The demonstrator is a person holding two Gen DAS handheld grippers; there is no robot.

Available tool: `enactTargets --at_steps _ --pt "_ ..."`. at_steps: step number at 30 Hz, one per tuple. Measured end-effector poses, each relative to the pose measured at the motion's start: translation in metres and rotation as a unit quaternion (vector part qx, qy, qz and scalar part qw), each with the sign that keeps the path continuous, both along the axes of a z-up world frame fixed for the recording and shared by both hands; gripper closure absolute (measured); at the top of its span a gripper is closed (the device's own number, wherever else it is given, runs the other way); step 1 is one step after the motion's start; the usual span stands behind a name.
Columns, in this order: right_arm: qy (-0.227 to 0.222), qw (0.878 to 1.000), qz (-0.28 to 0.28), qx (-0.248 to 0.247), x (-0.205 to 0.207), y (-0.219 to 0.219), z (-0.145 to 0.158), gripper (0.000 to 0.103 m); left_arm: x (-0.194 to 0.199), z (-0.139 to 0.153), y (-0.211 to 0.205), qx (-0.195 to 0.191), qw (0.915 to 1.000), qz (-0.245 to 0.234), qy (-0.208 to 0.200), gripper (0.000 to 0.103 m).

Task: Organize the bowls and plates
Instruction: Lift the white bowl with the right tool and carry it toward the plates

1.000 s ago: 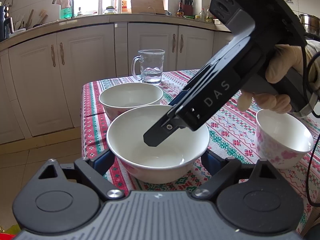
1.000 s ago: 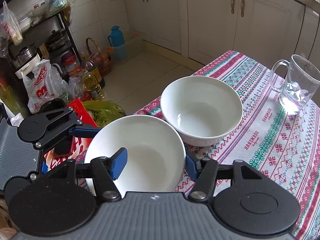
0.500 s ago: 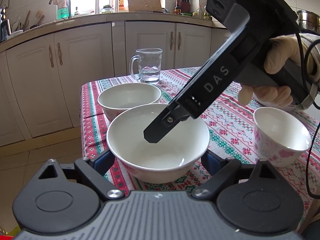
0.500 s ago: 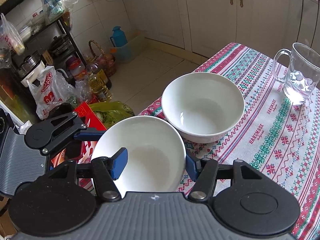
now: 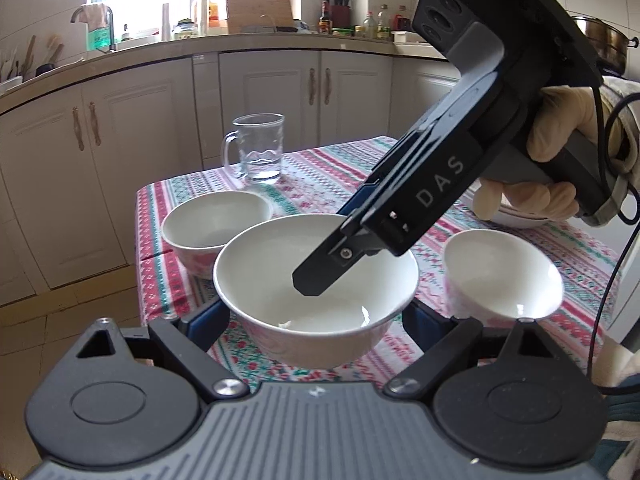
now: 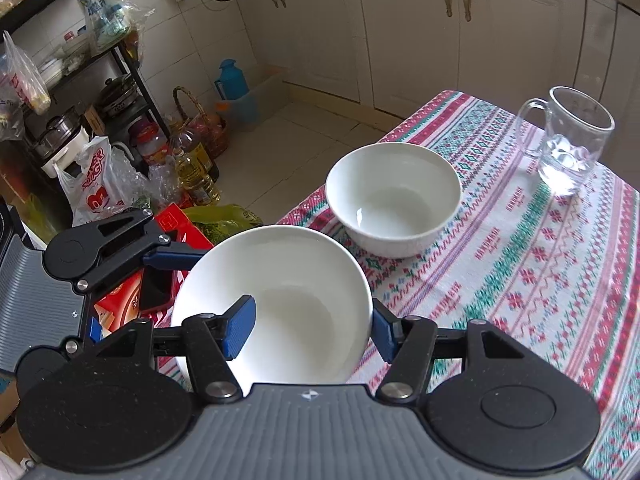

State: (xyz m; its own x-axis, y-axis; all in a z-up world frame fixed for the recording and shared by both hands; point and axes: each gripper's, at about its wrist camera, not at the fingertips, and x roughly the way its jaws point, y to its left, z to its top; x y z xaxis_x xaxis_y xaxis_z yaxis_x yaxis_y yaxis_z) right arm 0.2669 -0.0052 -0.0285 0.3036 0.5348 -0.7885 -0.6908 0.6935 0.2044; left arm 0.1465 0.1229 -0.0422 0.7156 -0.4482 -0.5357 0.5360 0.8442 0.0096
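A white bowl [image 5: 316,280] with a pink pattern sits at the near left corner of the table. My left gripper [image 5: 314,320] is open, with a finger on each side of that bowl. My right gripper [image 6: 312,330] straddles the bowl's rim [image 6: 280,300]: one blue pad [image 6: 240,326] is inside, the other [image 6: 382,334] outside, still apart. Whether the bowl rests on the cloth I cannot tell. A second white bowl [image 5: 216,226] [image 6: 394,196] stands just behind it. A smaller bowl [image 5: 504,276] stands to the right.
A glass mug [image 5: 258,152] [image 6: 568,148] with water stands at the far corner. The striped tablecloth [image 6: 520,264] ends at the table edge close to the bowls. A plate [image 5: 520,220] lies behind the right hand. Bottles and bags [image 6: 192,168] crowd the floor below.
Both views have risen a little and the near bowl keeps its place between the fingers. The right gripper's jaws stay around the rim.
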Motion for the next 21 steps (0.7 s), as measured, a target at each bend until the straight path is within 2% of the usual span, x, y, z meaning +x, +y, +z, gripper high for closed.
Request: enactTargets --at_steps 21 --pt "-0.026 0.999 -0.023 0.011 -0.073 -0.062 0.028 0.036 -0.050 0.028 -0.049 0.012 0.9981 -0.059 -0.009 0.010"
